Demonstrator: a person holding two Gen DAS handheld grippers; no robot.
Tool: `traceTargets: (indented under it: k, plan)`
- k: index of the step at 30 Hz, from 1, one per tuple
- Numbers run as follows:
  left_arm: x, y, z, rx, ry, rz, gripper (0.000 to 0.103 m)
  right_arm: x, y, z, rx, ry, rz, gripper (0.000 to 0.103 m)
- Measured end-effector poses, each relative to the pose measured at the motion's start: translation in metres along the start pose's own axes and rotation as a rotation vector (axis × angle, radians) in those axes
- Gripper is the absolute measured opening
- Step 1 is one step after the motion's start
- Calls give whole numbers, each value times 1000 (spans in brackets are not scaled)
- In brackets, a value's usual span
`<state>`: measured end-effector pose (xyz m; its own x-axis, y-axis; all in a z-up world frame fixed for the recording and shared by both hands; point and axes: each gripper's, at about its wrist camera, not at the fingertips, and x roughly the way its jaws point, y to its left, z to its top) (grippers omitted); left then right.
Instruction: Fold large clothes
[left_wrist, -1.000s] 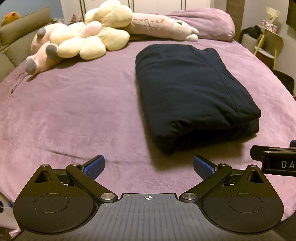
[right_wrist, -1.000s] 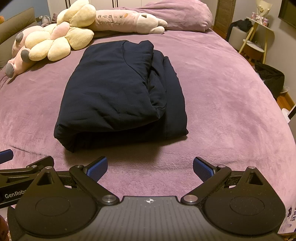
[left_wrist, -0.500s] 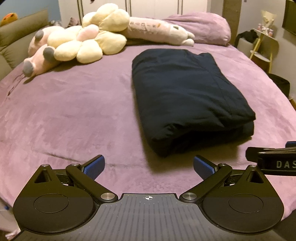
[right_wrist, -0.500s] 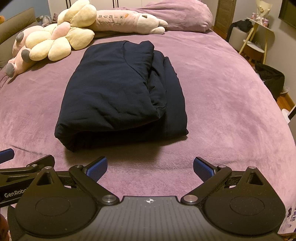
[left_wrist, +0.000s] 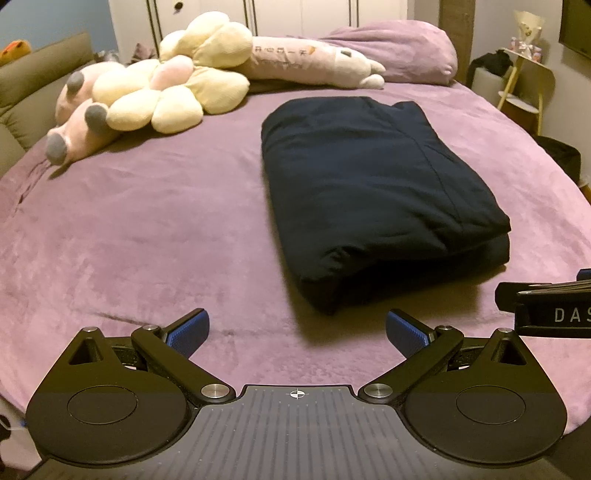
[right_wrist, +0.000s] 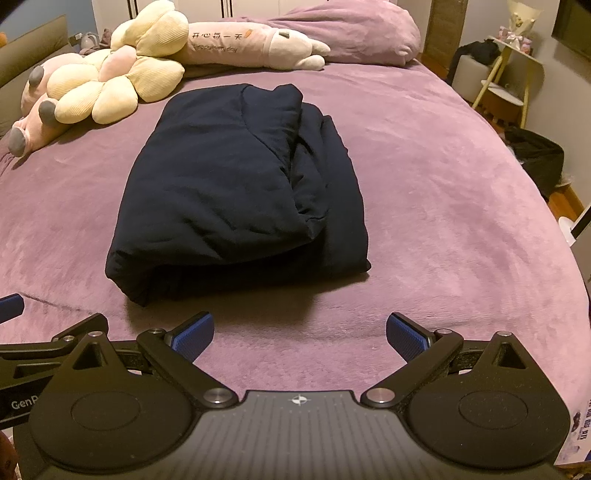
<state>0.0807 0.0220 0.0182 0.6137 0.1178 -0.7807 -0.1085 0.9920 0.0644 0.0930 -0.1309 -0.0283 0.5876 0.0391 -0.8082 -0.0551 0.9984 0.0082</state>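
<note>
A dark navy garment (left_wrist: 373, 184) lies folded into a thick rectangle on the purple bed (left_wrist: 147, 221); it also shows in the right wrist view (right_wrist: 236, 192). My left gripper (left_wrist: 297, 328) is open and empty, hovering over the near bed edge, short of the garment's near left corner. My right gripper (right_wrist: 300, 332) is open and empty, just in front of the garment's near edge. Each gripper shows at the other view's edge: the right one (left_wrist: 550, 306), the left one (right_wrist: 22, 354).
Plush toys (left_wrist: 162, 96) and a long pink pillow (right_wrist: 255, 44) lie at the bed's far left. A purple duvet heap (left_wrist: 399, 51) sits at the head. A side table (right_wrist: 509, 74) and a dark bin (right_wrist: 535, 155) stand right of the bed.
The left gripper's view has drifted slightly, so the garment sits a little further left and lower in it. The right gripper has barely moved. Both stay open.
</note>
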Motion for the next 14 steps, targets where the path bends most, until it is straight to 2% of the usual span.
traceTargets:
  k: [14]
  plan:
    - [-1,-1,1,10,1,-8,103,-1,0,0,-1,-5,-7,101]
